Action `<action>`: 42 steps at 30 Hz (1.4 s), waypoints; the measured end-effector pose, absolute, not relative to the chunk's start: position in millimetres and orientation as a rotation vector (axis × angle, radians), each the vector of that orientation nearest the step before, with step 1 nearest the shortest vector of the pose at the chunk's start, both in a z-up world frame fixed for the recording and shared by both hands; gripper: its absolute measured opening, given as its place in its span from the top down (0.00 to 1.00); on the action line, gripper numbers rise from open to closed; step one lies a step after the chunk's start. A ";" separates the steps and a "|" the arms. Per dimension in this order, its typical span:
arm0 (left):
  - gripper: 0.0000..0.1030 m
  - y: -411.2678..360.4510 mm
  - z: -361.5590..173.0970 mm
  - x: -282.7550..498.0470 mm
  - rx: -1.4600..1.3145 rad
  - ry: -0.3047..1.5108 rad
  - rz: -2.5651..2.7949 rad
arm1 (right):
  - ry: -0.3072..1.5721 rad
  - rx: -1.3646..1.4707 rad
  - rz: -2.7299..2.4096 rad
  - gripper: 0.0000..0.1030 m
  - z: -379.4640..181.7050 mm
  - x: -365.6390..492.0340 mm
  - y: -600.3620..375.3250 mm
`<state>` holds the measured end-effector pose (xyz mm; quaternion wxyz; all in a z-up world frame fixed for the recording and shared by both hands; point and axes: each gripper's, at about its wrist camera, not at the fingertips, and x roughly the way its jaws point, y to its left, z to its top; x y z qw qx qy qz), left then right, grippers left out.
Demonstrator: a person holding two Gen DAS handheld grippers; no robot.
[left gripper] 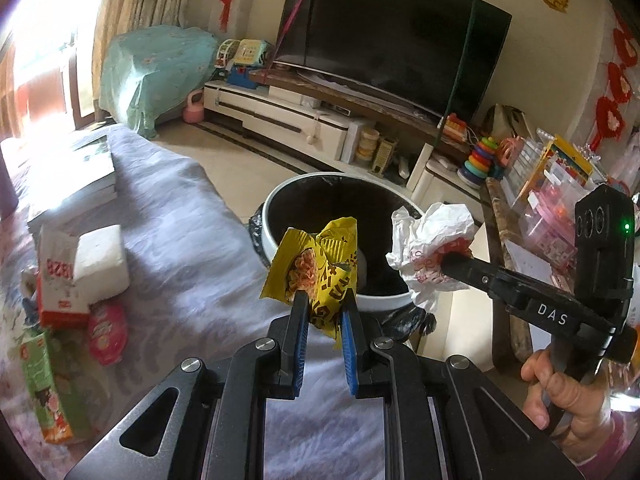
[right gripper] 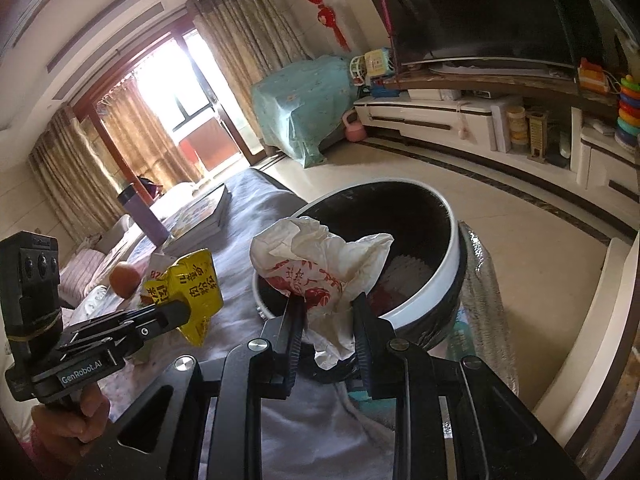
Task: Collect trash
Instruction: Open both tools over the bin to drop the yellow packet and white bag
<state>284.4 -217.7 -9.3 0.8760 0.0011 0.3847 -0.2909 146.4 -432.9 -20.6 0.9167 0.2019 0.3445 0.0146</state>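
My left gripper (left gripper: 324, 300) is shut on a crumpled yellow snack wrapper (left gripper: 320, 264) and holds it at the near rim of a round white bin with a black liner (left gripper: 384, 300). My right gripper (right gripper: 326, 304) is shut on a crumpled white plastic bag with red print (right gripper: 320, 264), held over the bin's near rim (right gripper: 424, 300). The right gripper (left gripper: 448, 260) and its bag (left gripper: 432, 240) also show in the left wrist view, over the bin's right side. The left gripper (right gripper: 176, 312) with the yellow wrapper (right gripper: 188, 292) shows in the right wrist view, left of the bin.
A grey-clothed table (left gripper: 180, 216) carries a white-and-red tissue pack (left gripper: 80, 272), a pink snack packet (left gripper: 108, 332), a green carton (left gripper: 48, 384) and books (left gripper: 76, 176). An orange (right gripper: 124, 278) and a purple bottle (right gripper: 144, 216) stand there too. A cluttered side table (left gripper: 540, 208) stands right of the bin.
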 end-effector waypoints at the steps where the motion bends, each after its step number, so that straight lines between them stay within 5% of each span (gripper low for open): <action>1: 0.86 -219.9 -9.7 286.2 0.005 0.804 -0.608 | 0.709 0.416 0.027 0.76 -20.5 147.7 -435.0; 39: 0.85 -282.3 -18.4 346.8 0.058 0.837 -0.607 | 0.769 0.365 -0.033 0.71 -26.9 200.2 -461.6; 42: 0.75 -285.9 -19.2 348.6 0.061 0.840 -0.599 | 0.771 0.368 -0.033 0.67 -27.4 202.7 -463.9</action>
